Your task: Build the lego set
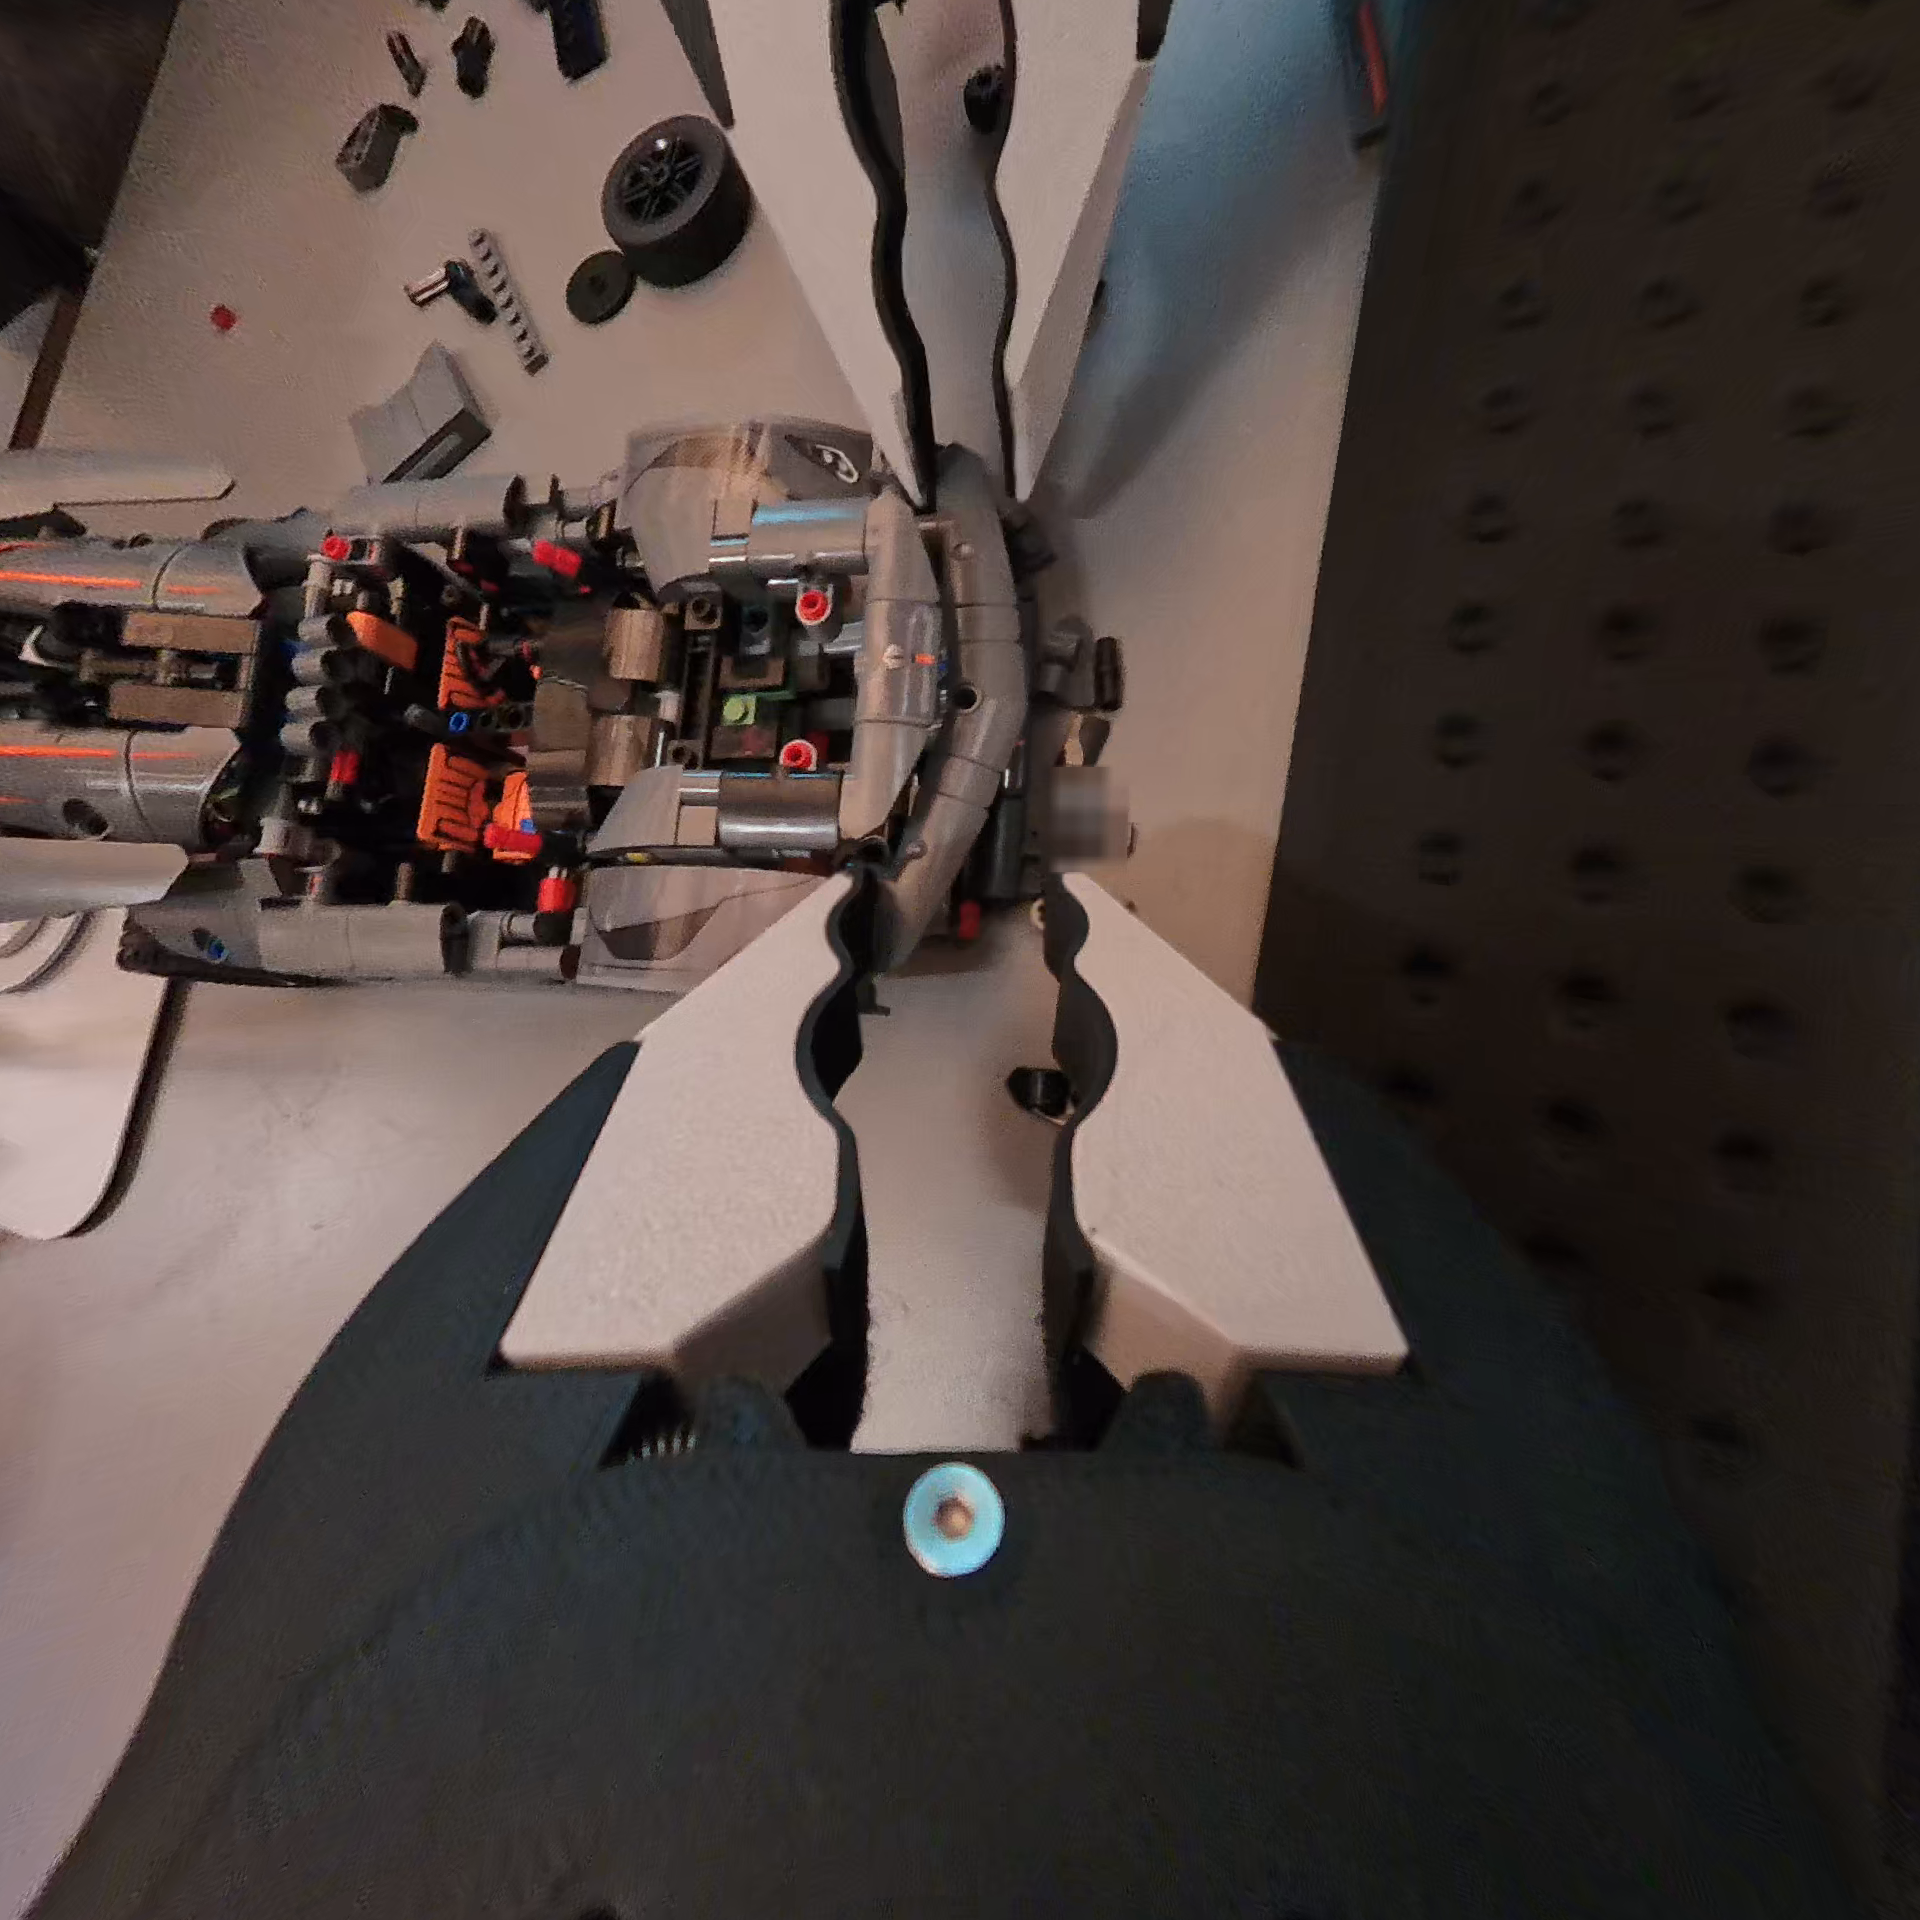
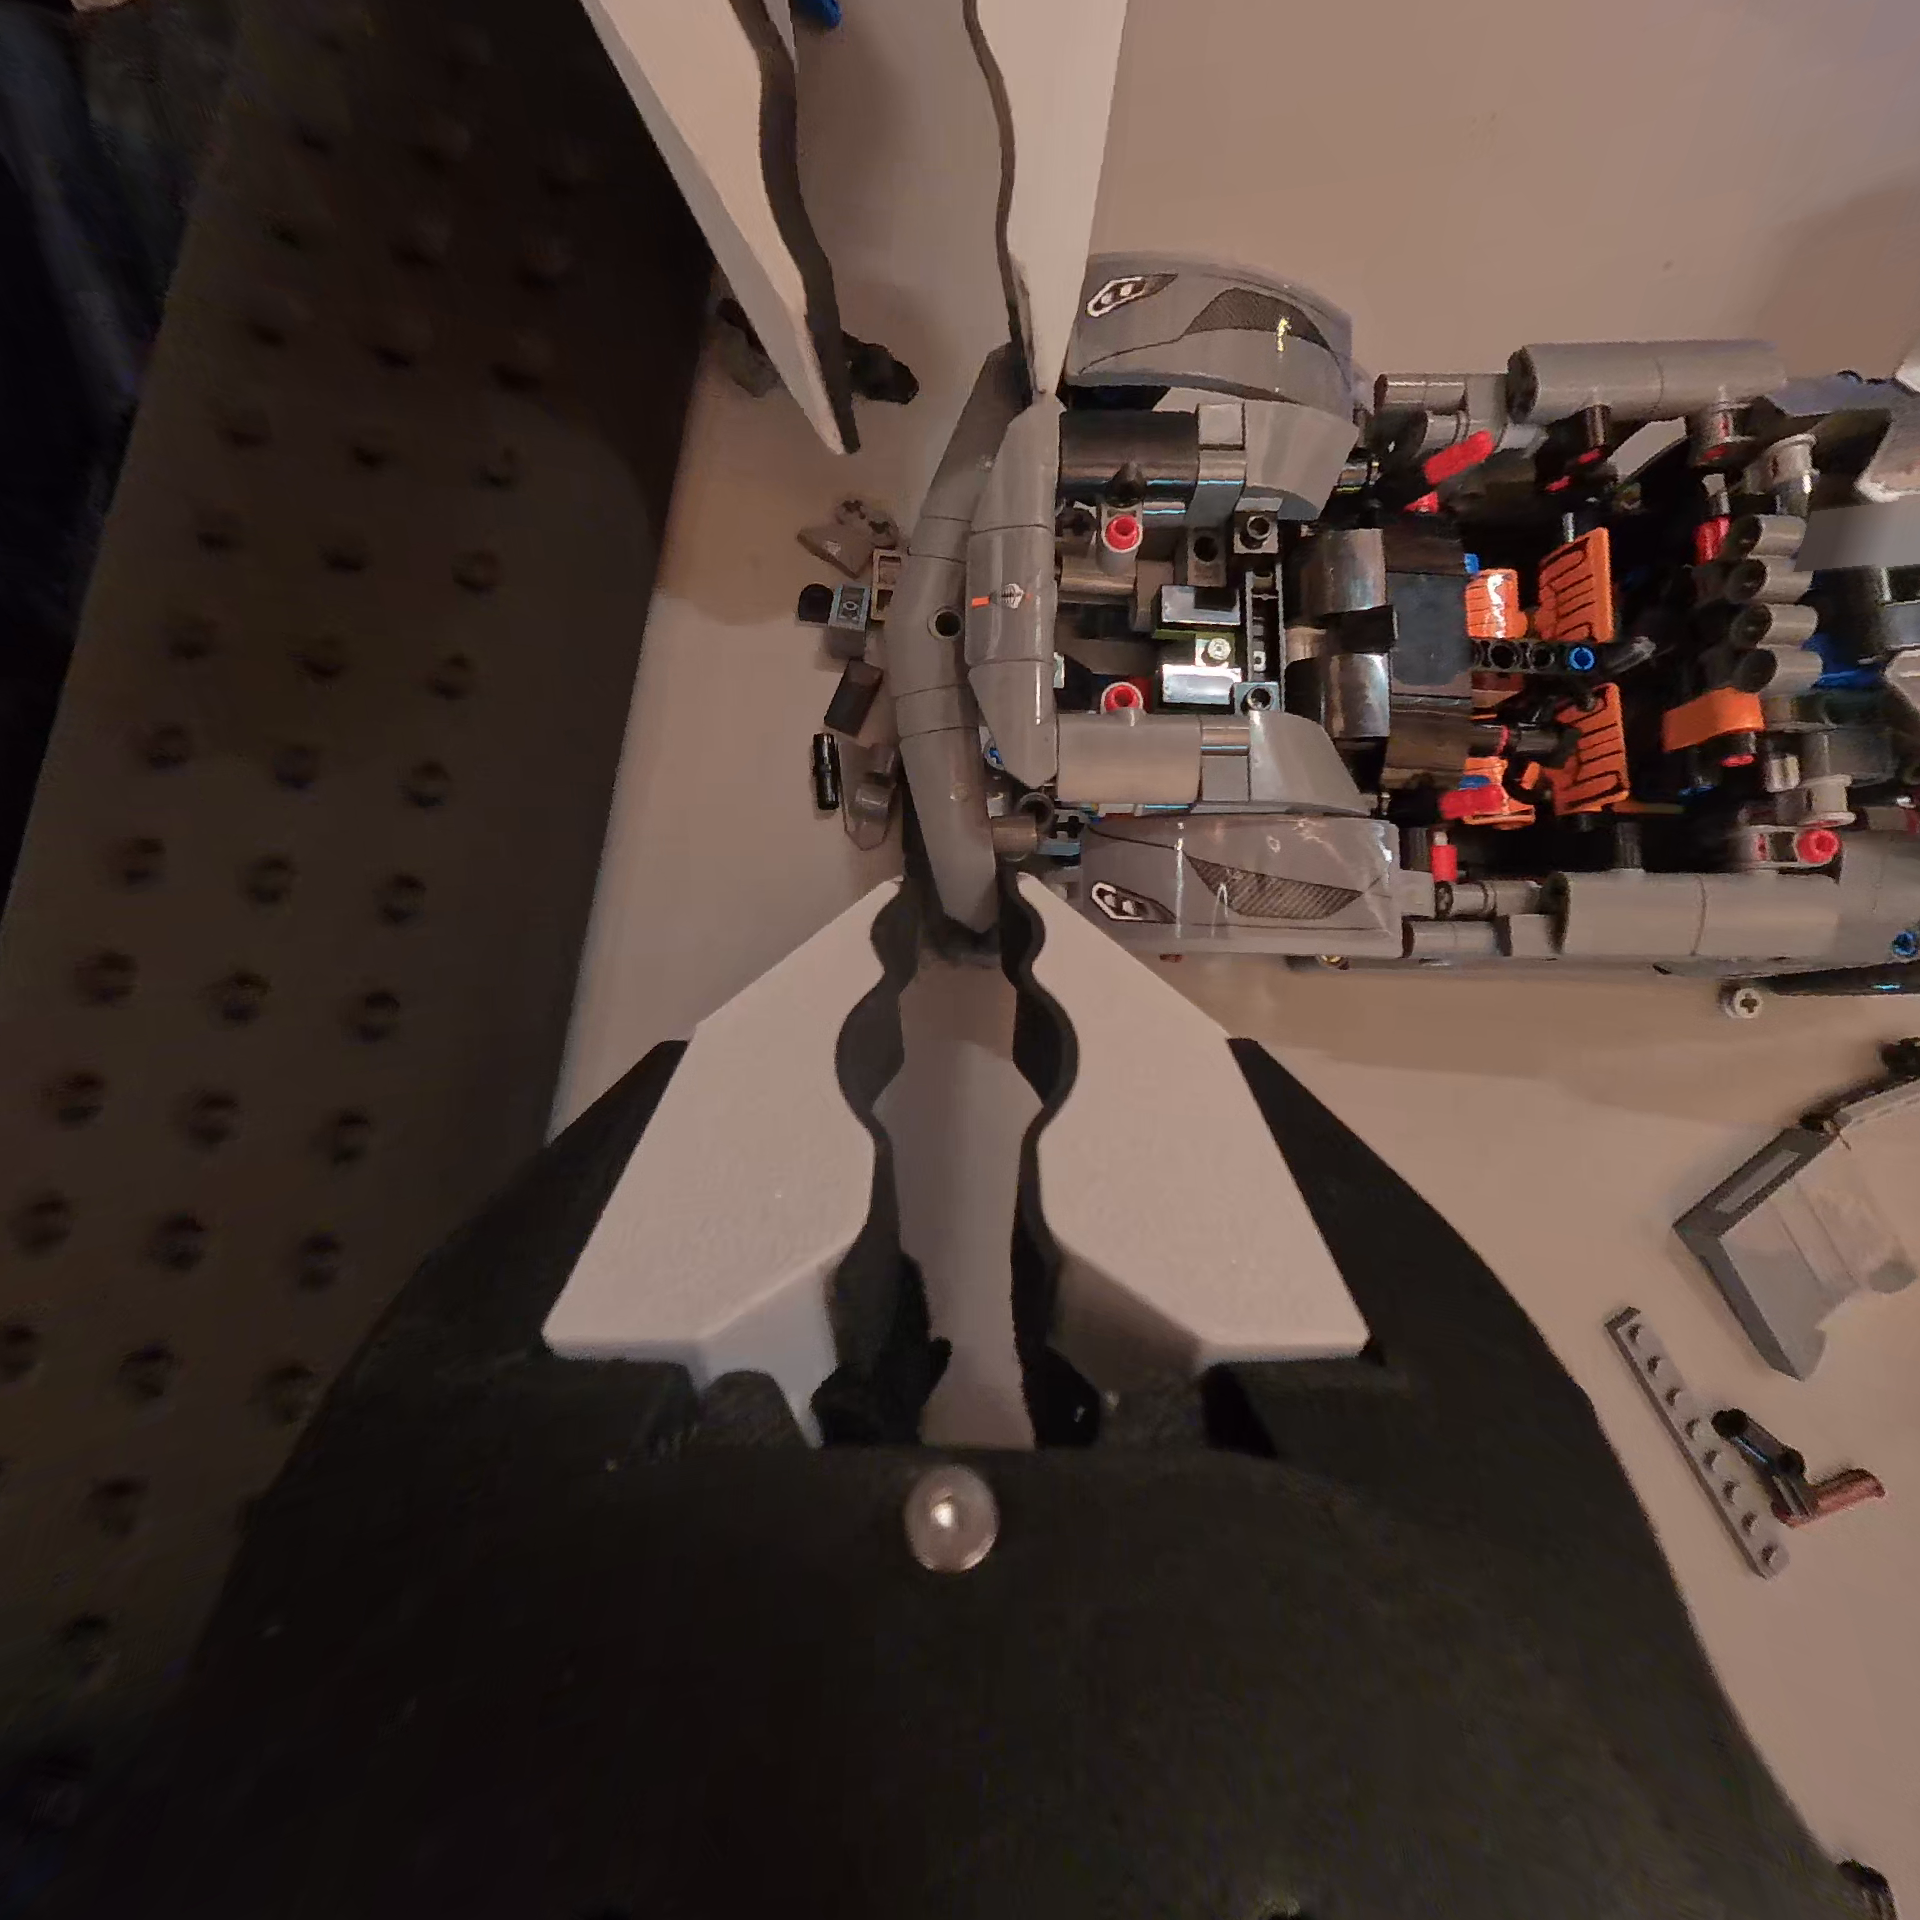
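Lego car (image 1: 582, 717) nose sits between both grippers' fingers (image 1: 748, 1122).

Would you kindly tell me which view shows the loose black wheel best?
The left wrist view: the wheel lies in full sight on the table, beyond the car model. The right wrist view does not show it at all; there only the model and other loose parts appear.

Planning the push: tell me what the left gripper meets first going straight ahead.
The left gripper would likely first meet the grey curved bumper of the lego car; its fingertips already sit at that arc.
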Demonstrator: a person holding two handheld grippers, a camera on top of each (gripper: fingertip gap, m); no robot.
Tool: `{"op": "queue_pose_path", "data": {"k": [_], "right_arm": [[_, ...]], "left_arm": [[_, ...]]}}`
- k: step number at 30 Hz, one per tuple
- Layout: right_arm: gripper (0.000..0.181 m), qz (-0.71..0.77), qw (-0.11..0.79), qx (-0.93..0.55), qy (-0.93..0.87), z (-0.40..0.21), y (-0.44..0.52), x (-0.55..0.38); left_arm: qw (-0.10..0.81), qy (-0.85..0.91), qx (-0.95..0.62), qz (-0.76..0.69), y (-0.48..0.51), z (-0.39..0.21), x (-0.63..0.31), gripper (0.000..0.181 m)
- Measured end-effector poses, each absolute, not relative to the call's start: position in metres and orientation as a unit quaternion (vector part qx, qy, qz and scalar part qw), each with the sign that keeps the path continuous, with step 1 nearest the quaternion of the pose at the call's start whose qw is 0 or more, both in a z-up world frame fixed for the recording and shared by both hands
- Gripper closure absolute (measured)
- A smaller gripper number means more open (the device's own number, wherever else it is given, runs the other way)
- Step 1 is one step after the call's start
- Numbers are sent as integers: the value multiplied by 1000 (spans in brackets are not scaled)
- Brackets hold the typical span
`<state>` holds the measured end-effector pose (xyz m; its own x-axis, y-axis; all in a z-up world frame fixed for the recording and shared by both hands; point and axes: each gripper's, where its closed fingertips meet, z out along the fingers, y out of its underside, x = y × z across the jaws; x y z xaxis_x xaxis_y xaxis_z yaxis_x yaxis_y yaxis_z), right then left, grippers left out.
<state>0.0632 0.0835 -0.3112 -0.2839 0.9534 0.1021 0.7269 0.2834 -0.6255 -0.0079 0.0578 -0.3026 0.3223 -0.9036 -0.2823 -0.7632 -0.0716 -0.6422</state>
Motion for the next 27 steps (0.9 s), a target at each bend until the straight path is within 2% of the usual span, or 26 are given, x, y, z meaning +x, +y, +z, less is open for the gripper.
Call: {"op": "queue_pose_path", "data": {"k": [15, 27], "right_arm": [[172, 223, 280, -569, -740, -313, 107, 45], [172, 231, 275, -569, -740, -315, 107, 46]], "left_arm": [[374, 558, -741, -13, 85, -308, -28, 148], [378, 574, -726, 24, 85, -311, -30, 156]]}}
